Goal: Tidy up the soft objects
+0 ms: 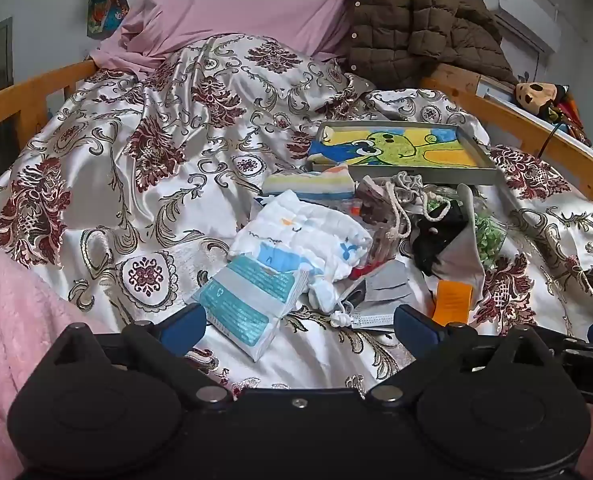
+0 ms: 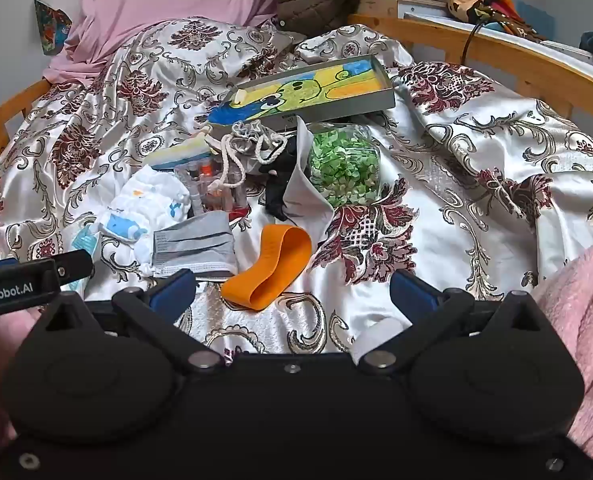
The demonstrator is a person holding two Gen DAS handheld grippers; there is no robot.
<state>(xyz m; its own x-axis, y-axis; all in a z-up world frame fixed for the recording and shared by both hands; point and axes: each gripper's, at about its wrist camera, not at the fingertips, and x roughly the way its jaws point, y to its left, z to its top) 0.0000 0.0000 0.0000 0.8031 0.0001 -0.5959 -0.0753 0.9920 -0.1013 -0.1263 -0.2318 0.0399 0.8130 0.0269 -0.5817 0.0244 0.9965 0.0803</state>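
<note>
Right wrist: orange band (image 2: 270, 266) lies lengthwise, slanting up-right

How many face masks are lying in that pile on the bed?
1 that I can see: a grey face mask lies flat at the pile's near edge, between the white printed cloth and the orange band. Others may be hidden underneath.

Both pictures are bright, with soft, even light and only faint shadows. The shiny bed cover (image 1: 144, 200) gleams white in its folds, mostly on the near right in the right wrist view. The middle is sharp. The edges bend round, so the wooden bed rails (image 2: 536, 60) curve.
</note>
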